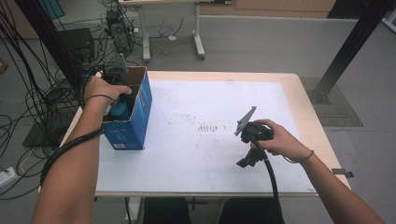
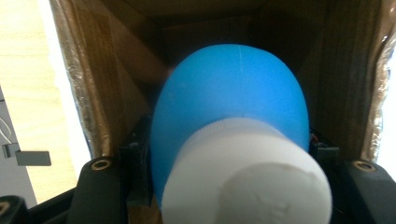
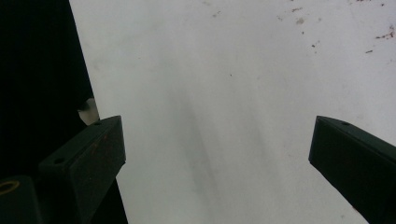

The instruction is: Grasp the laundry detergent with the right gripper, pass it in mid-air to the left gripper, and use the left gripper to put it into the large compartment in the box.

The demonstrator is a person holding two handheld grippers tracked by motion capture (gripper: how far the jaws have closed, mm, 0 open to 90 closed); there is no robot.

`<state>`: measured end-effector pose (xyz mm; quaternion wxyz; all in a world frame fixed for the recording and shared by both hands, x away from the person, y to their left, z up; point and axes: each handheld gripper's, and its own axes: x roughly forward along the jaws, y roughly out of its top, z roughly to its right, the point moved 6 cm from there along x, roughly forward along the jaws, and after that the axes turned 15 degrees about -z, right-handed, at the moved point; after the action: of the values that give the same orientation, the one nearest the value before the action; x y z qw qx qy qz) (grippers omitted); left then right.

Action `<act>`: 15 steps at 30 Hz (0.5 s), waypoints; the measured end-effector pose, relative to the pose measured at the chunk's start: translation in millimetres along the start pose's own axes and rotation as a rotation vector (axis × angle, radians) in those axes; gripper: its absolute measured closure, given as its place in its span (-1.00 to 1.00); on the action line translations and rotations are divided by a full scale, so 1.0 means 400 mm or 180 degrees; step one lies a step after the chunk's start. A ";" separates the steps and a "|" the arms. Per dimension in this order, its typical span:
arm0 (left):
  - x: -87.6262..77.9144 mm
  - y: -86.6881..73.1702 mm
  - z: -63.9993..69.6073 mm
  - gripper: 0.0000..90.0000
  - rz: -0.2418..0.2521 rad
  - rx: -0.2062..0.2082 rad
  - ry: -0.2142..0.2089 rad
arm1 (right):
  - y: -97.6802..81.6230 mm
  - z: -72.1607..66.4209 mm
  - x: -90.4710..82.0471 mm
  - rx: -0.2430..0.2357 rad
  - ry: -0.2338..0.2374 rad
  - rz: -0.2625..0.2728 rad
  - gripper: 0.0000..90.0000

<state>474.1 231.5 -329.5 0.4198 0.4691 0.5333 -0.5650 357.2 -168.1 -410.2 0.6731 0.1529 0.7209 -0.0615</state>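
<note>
A blue cardboard box (image 1: 135,122) stands open at the table's left edge. My left gripper (image 1: 122,103) reaches down into it, largely covered by the hand. In the left gripper view my left gripper (image 2: 229,154) is shut on a blue rounded object (image 2: 229,93) with a white cylindrical end (image 2: 243,182) that points at the camera. The box's brown inner walls (image 2: 116,70) surround the object. My right gripper (image 1: 247,161) hangs over the white table top near its front, jaws pointing down. Seen from its own camera, my right gripper (image 3: 217,140) stands wide open with nothing between its jaws.
The white table top (image 1: 210,98) carries dark smudges (image 1: 208,127) near its middle. Cables and equipment (image 1: 116,28) lie on the floor to the left and behind. A black post (image 1: 345,46) rises at the back right. The table's front edge (image 3: 81,93) runs close to the right gripper.
</note>
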 end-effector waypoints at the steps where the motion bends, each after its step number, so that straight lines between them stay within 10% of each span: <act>1: 0.000 0.000 0.000 -0.17 0.0004 0.0004 0.0007 | 0.000 0.000 0.000 0.0010 -0.0005 -0.0002 -0.92; 15: 0.003 0.002 0.004 -0.17 0.0003 0.0000 0.0025 | -0.001 0.001 0.000 0.0011 -0.0007 0.0007 -0.92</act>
<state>474.4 229.9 -330.6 0.4180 0.4716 0.5347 -0.5630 357.3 -168.5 -410.1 0.6738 0.1548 0.7199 -0.0622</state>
